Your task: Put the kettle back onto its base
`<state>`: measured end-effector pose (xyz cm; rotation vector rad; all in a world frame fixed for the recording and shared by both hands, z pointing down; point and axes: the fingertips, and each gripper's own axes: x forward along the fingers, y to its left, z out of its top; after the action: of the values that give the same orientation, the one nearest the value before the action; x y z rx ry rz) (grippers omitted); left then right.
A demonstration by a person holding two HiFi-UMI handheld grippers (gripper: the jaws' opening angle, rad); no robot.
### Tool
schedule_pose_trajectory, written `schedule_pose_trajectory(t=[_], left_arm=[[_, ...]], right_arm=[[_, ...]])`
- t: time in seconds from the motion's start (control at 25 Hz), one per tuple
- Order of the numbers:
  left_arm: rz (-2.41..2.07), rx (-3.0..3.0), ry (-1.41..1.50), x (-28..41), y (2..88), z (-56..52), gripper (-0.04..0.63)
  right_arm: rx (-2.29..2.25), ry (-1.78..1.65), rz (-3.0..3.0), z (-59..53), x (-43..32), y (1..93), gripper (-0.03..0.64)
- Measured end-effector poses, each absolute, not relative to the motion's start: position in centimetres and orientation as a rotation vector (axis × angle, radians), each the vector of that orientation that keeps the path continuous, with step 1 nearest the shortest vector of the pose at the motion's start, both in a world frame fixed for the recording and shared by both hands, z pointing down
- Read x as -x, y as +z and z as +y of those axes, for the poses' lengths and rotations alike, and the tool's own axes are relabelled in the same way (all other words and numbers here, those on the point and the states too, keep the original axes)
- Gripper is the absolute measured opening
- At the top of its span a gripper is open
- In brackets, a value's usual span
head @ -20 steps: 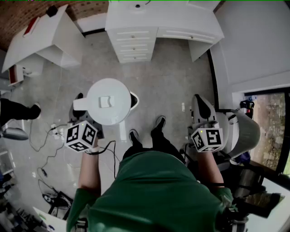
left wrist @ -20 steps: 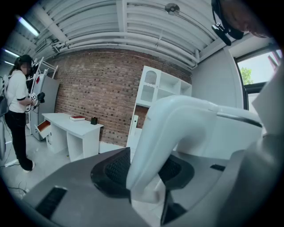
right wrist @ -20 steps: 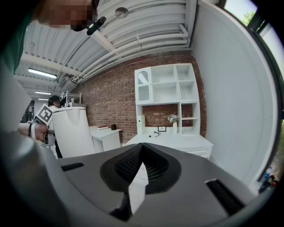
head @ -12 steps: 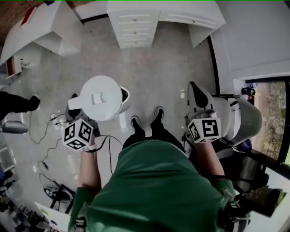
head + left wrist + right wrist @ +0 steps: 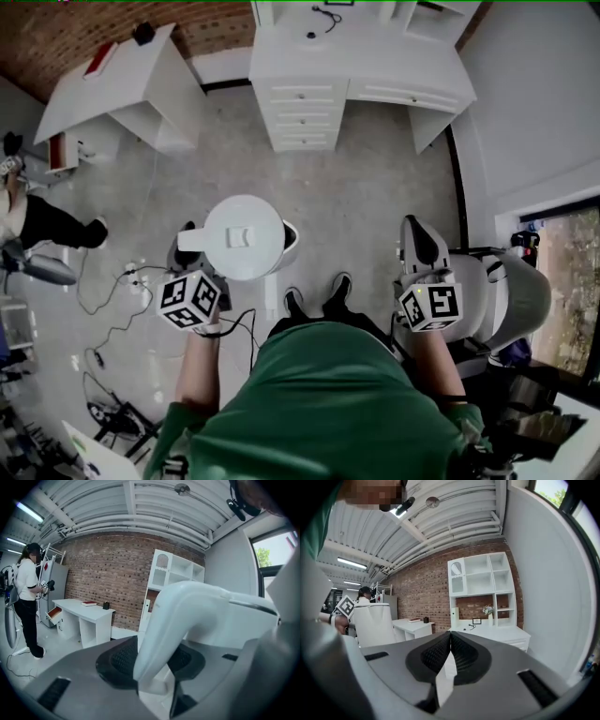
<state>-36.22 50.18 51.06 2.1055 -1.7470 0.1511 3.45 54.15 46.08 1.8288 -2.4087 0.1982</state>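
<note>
In the head view the white kettle (image 5: 244, 236) hangs above the floor in front of me, seen from above, lid up. My left gripper (image 5: 194, 251) is shut on its handle at the kettle's left side. In the left gripper view the white kettle handle (image 5: 187, 616) runs between the two black pads (image 5: 115, 660) and the kettle body fills the right. My right gripper (image 5: 419, 246) is held apart on the right, shut and empty; in its own view my right gripper (image 5: 450, 656) has its pads pressed together, and the kettle (image 5: 375, 623) stands at the left. No kettle base shows.
A white desk with drawers (image 5: 356, 75) stands ahead, a white side table (image 5: 122, 94) at the left. Cables (image 5: 112, 300) lie on the grey floor. Another person (image 5: 37, 225) stands at the far left. A grey-white rounded object (image 5: 511, 291) and a wall close in on the right.
The whole head view has shifted, and the desk now sits lower and further right in the picture. The kettle stays in my left gripper. The right gripper keeps its place beside me.
</note>
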Motion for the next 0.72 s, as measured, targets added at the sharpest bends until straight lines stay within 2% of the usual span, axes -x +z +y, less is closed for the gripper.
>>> schedule_pose_trajectory(t=[0.4,0.72], left_arm=[[-1.816,-2.13,0.094,27.6,47.5,47.5,0.176],[-1.782,-2.165,0.128,23.4,47.1,44.5,0.176]], right_arm=[[-1.865,0.082,-2.494,51.5,-13.6,42.9,0.021],[-1.694,-0.109,-2.578,44.2,-14.5,38.6,0.023]])
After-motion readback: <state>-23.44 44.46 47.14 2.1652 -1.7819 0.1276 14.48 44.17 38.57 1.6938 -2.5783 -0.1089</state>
